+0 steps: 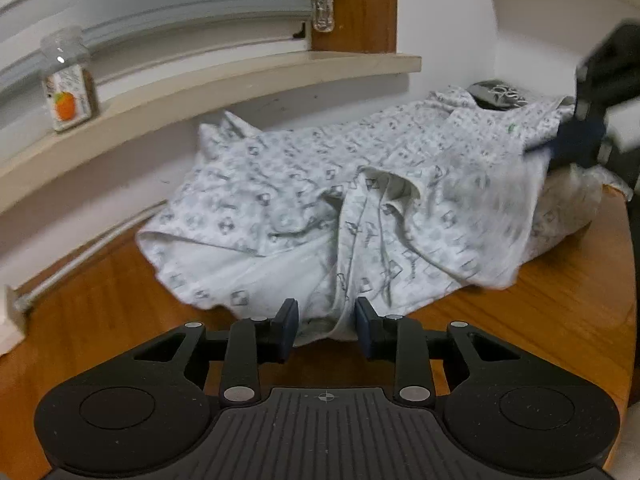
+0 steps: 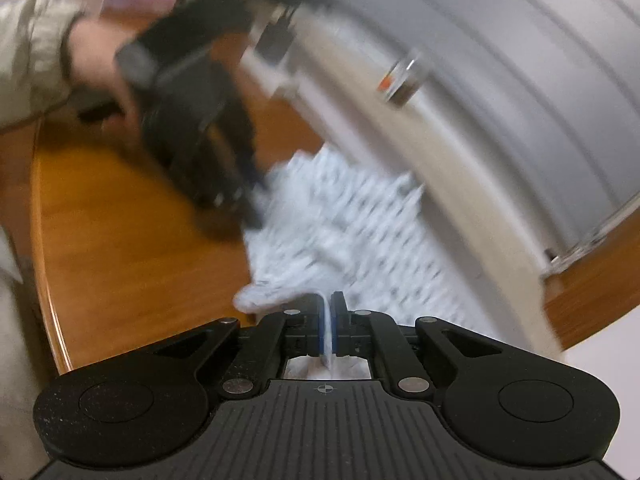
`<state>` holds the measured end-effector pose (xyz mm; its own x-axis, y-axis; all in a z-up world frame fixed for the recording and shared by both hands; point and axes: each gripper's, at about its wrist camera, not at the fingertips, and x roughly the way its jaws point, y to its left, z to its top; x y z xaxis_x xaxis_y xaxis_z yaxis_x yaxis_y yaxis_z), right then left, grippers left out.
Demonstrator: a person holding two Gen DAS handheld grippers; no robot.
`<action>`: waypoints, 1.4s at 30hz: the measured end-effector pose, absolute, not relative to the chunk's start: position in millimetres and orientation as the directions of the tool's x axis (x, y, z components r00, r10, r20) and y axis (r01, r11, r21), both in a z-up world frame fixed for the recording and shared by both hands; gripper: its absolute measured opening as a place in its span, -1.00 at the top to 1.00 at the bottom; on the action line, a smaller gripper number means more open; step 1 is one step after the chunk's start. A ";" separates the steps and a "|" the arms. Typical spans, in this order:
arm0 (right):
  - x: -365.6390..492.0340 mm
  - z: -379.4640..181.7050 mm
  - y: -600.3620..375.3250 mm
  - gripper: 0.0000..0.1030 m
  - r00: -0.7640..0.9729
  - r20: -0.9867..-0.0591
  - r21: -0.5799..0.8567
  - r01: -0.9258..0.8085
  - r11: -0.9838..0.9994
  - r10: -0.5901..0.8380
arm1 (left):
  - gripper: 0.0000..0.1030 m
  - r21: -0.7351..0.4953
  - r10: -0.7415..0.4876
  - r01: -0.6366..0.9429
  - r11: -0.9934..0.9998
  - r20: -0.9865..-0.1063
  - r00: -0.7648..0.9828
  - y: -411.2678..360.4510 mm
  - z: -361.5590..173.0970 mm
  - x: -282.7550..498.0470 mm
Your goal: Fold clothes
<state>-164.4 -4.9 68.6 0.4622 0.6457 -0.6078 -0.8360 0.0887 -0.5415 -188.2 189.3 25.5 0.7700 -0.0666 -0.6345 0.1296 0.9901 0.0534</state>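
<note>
Clearly the shirt (image 1: 320,200) lay rumpled on the table (image 1: 100,300) below the sill (image 1: 200,92). Your right gripper (image 2: 329,316) pinched its edge tight, likely to lift a fold; your left gripper (image 1: 327,318) stood partly open astride a bunched hem, not yet pressing.
</note>
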 end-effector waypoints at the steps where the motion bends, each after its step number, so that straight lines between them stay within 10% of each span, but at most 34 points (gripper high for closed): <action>1: -165.5 78.2 -6.8 0.93 0.469 -0.587 -0.552 -0.828 0.098 0.660 | 0.35 0.060 -0.064 0.129 0.990 -0.620 0.782 186.0 30.0 -191.8; 19: -148.3 77.8 -19.0 0.72 0.497 -0.588 -0.546 -0.826 0.141 0.638 | -0.23 0.207 -0.110 0.274 0.939 -0.575 0.810 79.8 18.5 -191.2; 22: -145.3 77.6 -30.1 0.49 0.504 -0.587 -0.539 -0.827 0.159 0.634 | 0.22 0.268 -0.062 0.244 0.932 -0.545 0.836 79.3 19.2 -179.5; 23: -143.8 77.7 -34.4 0.47 0.508 -0.586 -0.538 -0.827 0.166 0.631 | 0.85 0.260 -0.072 0.249 0.933 -0.543 0.837 81.7 22.5 -179.1; 24: -142.3 77.8 -38.8 0.47 0.512 -0.585 -0.537 -0.826 0.174 0.629 | 0.95 0.245 -0.088 0.258 0.935 -0.543 0.835 84.6 26.3 -179.2; 42: -72.2 38.5 -108.7 0.45 0.588 -0.605 -0.446 -0.809 0.383 0.537 | 0.95 0.346 0.145 0.015 0.938 -0.434 0.889 204.0 95.1 -330.9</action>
